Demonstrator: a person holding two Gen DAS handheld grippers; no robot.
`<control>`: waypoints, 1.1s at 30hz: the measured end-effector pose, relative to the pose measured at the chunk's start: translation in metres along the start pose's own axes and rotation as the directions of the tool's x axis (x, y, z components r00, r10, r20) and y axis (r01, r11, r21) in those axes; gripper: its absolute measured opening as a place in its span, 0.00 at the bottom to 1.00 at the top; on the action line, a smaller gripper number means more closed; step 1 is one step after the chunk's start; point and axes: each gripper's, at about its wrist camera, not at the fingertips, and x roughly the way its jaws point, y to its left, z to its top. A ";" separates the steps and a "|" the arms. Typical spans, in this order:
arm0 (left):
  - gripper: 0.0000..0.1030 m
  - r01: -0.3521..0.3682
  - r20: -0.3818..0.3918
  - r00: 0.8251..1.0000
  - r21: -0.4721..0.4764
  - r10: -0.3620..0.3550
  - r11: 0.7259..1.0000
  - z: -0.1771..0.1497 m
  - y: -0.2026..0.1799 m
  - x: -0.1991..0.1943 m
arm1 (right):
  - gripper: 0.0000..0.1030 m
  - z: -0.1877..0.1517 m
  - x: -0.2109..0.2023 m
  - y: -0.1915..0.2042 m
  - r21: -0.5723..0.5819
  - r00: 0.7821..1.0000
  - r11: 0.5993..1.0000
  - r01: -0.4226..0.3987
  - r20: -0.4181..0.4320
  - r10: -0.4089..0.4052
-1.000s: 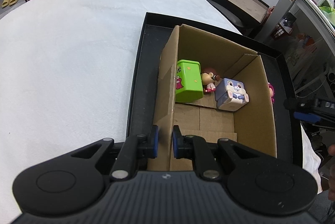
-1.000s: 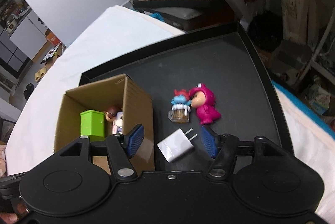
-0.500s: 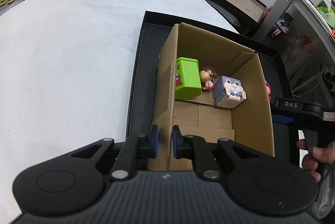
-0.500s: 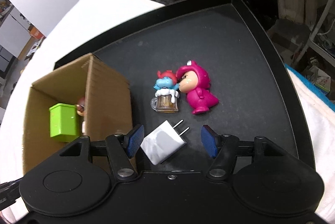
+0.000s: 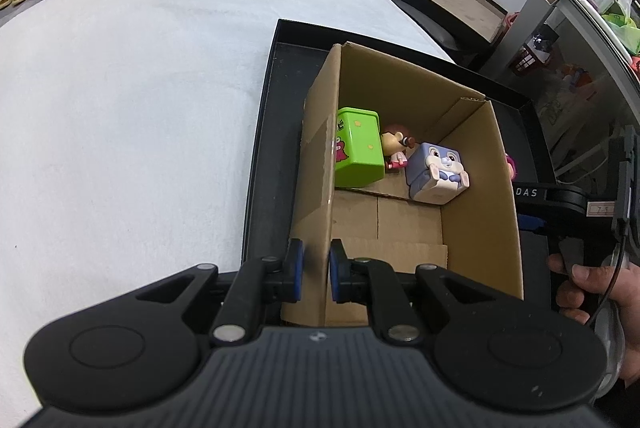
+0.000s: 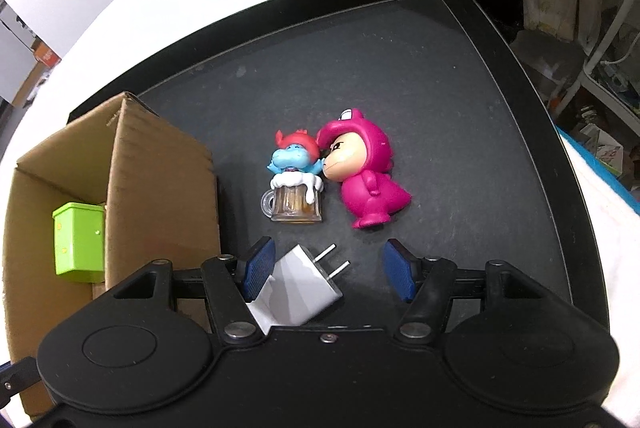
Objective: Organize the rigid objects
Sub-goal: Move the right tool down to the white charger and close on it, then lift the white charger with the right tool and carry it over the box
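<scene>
Lying flat on the black tray (image 6: 460, 76), the white charger plug (image 6: 304, 282) sat low in the right wrist frame, prongs aimed to the upper right. It rested against the left blue pad of my right gripper (image 6: 327, 270), well apart from the other pad; the jaws stood wide and held nothing. I judged it the next item for the cardboard box (image 5: 476, 212).

Above it, at frame centre, the blue figure in a beer mug (image 6: 295, 184) touched the pink figure (image 6: 366, 174).

My left gripper (image 5: 316, 270) was narrowed onto the box's near left wall, presumably to steady it while I loaded. Inside, mid-frame in the left view, lay the green box (image 5: 358, 152), a small doll (image 5: 395, 148) and the bunny cube (image 5: 438, 172).
</scene>
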 end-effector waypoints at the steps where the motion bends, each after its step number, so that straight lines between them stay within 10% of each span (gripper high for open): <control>1: 0.12 -0.002 0.000 1.000 -0.001 0.002 1.000 0.000 0.000 0.000 | 0.58 0.000 0.001 0.001 -0.006 1.000 1.000 0.004 -0.006 -0.004; 26: 0.12 -0.013 0.002 1.000 -0.001 0.013 1.000 -0.001 -0.002 -0.001 | 0.58 -0.035 -0.003 -0.014 -0.076 0.994 0.996 0.035 -0.102 -0.043; 33: 0.12 -0.010 0.002 1.000 -0.004 0.010 1.000 -0.001 -0.001 -0.001 | 0.36 -0.038 -0.005 -0.012 -0.126 0.993 0.991 0.051 -0.096 -0.064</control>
